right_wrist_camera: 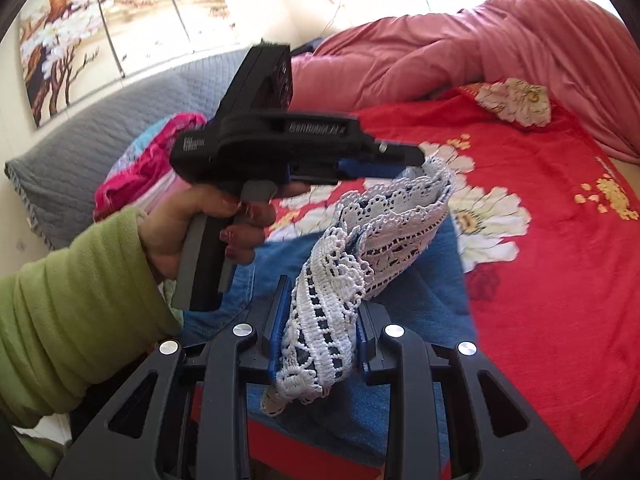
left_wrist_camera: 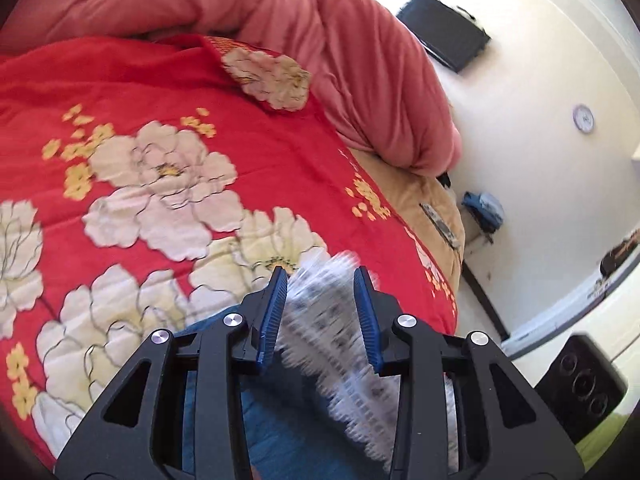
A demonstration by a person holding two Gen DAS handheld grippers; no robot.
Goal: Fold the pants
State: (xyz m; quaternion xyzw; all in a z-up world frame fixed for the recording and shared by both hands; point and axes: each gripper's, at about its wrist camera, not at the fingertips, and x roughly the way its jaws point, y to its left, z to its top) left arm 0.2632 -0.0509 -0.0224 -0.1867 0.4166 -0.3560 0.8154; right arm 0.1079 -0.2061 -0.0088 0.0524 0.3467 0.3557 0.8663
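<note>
Blue denim pants [right_wrist_camera: 436, 280] with a white lace hem [right_wrist_camera: 400, 216] lie on a red bedspread with big pale flowers [right_wrist_camera: 540, 280]. My right gripper [right_wrist_camera: 324, 300] is shut on one part of the lace. In the same view my left gripper [right_wrist_camera: 416, 162], held by a hand in a green sleeve [right_wrist_camera: 80, 280], pinches another part of the lace and holds it lifted above the denim. In the left wrist view the blurred lace [left_wrist_camera: 320, 320] fills the gap between the blue pads of the left gripper [left_wrist_camera: 322, 276], with denim [left_wrist_camera: 280, 420] below.
A bunched pink quilt [left_wrist_camera: 320, 20] lies across the far side of the bed. A pile of bright clothes [right_wrist_camera: 152, 168] rests against a grey quilted headboard [right_wrist_camera: 100, 140]. Beyond the bed's edge are a wall television [left_wrist_camera: 444, 36] and a black speaker [left_wrist_camera: 580, 384] on the floor.
</note>
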